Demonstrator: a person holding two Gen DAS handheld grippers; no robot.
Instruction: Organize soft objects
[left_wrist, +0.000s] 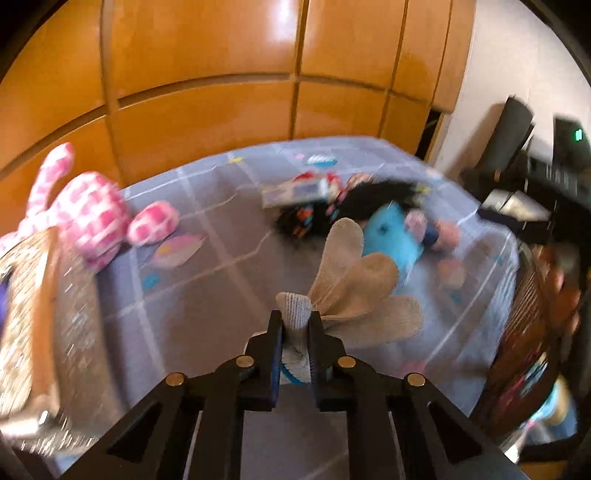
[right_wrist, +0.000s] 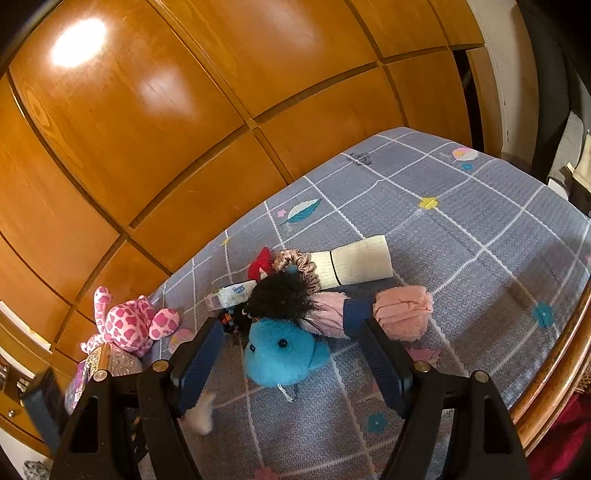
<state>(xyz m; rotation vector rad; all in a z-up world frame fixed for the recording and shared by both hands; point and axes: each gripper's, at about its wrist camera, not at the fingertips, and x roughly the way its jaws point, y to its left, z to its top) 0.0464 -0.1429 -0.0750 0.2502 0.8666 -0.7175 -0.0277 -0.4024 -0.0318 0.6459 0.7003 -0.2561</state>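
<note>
Left wrist view is smeared by motion, so most of the bed is hard to read. The left gripper (left_wrist: 295, 325) is clamped on the cuff of a beige knitted glove (left_wrist: 354, 288), whose fingers fan out toward one o'clock above the grey checked bedspread (left_wrist: 207, 288). Beyond it, toward twelve o'clock, the pile of soft things blurs together: a blue plush toy (left_wrist: 393, 236), a black furry thing (left_wrist: 373, 197) and a tissue pack (left_wrist: 295, 192) can just be told apart. At nine o'clock a woven basket (left_wrist: 26, 314) is cut off by the picture's edge and its contents cannot be seen; a pink spotted plush toy (left_wrist: 88, 214) lies just behind it. At three o'clock a dark wicker basket (left_wrist: 524, 332) is also cropped, with what may be cloth inside.

The right wrist view is sharp. The right gripper (right_wrist: 291, 354) stands wide with nothing between its fingers, above the blue plush, which lies near the middle of the bedspread. Touching the plush toward one o'clock are a pink and navy cloth bundle (right_wrist: 369, 310) and a pink scrunchie (right_wrist: 299, 262) around a cream sock (right_wrist: 360, 264). A red cloth (right_wrist: 260, 264) is half hidden behind the pile.
</note>
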